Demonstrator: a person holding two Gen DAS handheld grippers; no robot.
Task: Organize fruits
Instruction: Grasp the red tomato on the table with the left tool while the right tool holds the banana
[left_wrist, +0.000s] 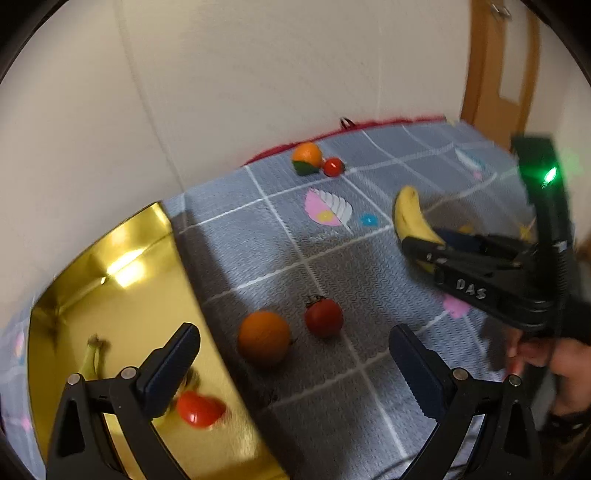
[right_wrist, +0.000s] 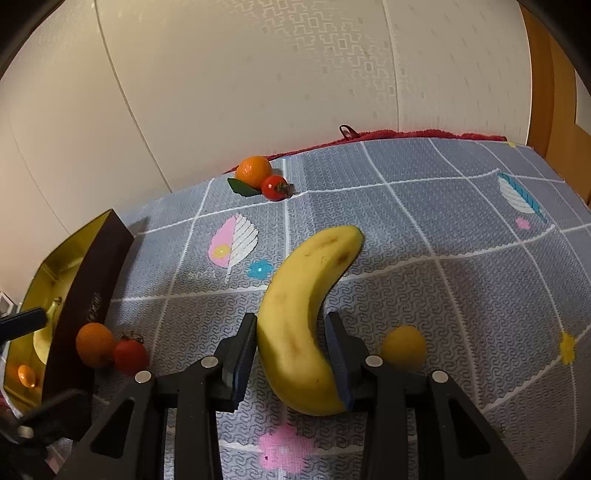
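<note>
Firmly, right claw (right_wrist: 291, 354) grips curved, smooth yellow banana (right_wrist: 306, 295).

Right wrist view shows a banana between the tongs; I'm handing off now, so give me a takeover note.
Right tongs: closed on the banana, over the mat.
Left tongs: open, empty, over the box edge.
Done: gold box holds a banana and a tomato.
Left: near orange and tomato beside the box; far orange and tomato at the mat's back edge; a yellow fruit right of the tongs.
</note>
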